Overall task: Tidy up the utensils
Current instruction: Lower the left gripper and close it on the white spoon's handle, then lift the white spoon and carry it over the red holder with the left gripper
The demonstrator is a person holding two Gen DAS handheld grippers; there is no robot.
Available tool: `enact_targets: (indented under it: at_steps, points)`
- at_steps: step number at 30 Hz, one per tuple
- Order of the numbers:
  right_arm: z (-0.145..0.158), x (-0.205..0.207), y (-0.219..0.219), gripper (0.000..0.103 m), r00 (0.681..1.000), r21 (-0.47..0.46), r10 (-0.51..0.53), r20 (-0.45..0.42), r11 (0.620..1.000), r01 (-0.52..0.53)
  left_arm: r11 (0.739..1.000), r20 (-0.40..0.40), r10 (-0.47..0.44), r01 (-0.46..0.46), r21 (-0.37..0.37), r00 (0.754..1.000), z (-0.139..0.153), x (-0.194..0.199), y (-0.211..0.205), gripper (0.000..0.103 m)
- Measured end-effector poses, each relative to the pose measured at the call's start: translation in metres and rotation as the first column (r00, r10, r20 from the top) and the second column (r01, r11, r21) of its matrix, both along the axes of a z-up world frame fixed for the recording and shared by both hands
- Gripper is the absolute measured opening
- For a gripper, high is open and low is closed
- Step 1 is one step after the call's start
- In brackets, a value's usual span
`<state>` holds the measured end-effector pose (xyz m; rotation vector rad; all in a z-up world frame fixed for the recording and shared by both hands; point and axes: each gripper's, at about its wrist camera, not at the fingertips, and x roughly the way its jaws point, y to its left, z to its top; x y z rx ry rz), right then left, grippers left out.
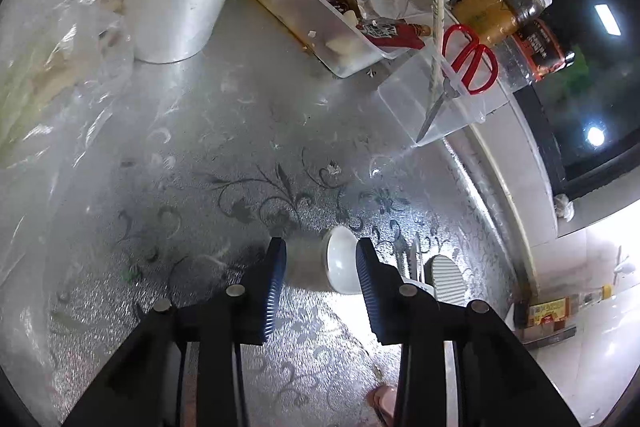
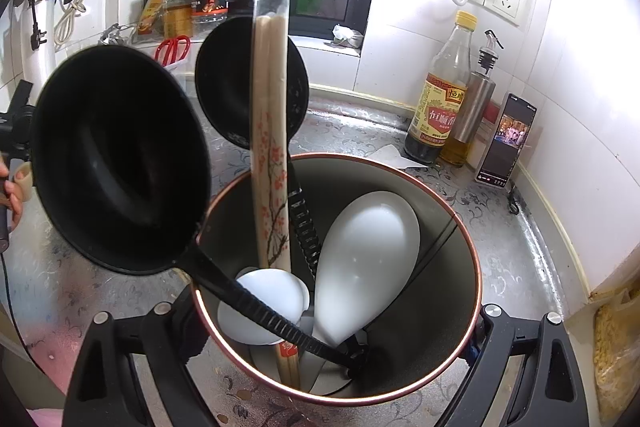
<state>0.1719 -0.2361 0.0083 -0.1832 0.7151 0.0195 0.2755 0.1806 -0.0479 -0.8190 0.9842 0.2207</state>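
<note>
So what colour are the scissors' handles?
Red; the scissors show best in the left wrist view.

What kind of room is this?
Most likely a home kitchen: a counter against tiled walls, a vinegar bottle beside an oil dispenser, and ladles standing in a utensil holder.

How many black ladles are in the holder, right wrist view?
2. One black ladle leans out to the left, bowl above the holder rim. The second stands farther back, partly behind the wrapped chopsticks. More utensils may be hidden deeper inside.
</note>
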Motion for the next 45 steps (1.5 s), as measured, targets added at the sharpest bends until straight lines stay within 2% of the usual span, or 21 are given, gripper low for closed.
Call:
enact_targets:
  at_steps: [4,6,8,20,31,35,38,45]
  points:
    - [0.0,0.001,0.0,0.095,1.0,-0.001,0.003,0.0,1.0,-0.003,0.999,-0.011,-0.033,0.034,0.024,0.999,-0.004,0.012,-0.007,0.035]
    - [0.0,0.001,0.0,0.095,1.0,-0.002,0.003,-0.001,1.0,-0.003,0.998,-0.031,-0.044,0.045,0.043,0.999,-0.007,0.016,-0.01,0.019]
    - [0.0,0.001,0.0,0.095,1.0,-0.001,0.002,-0.001,1.0,-0.002,0.998,-0.036,-0.038,0.04,0.04,0.999,-0.009,0.016,-0.01,0.01]
    - [0.0,0.001,0.0,0.095,1.0,-0.001,0.001,-0.001,1.0,-0.001,1.0,0.047,0.022,-0.022,-0.009,0.999,-0.001,-0.017,-0.002,0.006]
    - [0.0,0.0,0.001,0.095,1.0,0.0,-0.001,-0.001,1.0,0.001,0.999,0.154,-0.017,0.012,0.033,0.988,0.049,-0.041,-0.01,0.007]
    - [-0.001,0.0,0.001,0.095,1.0,-0.001,-0.006,0.0,1.0,0.006,0.997,0.222,-0.063,0.053,0.05,0.973,0.077,-0.044,-0.021,0.007]
    - [-0.001,-0.001,0.001,0.095,1.0,-0.001,-0.009,0.001,1.0,0.009,0.992,0.281,-0.12,0.105,0.069,0.952,0.102,-0.046,-0.033,0.007]
    - [0.0,-0.003,0.002,0.095,1.0,-0.001,-0.009,0.003,1.0,0.009,0.968,0.386,-0.253,0.227,0.112,0.887,0.152,-0.049,-0.066,0.007]
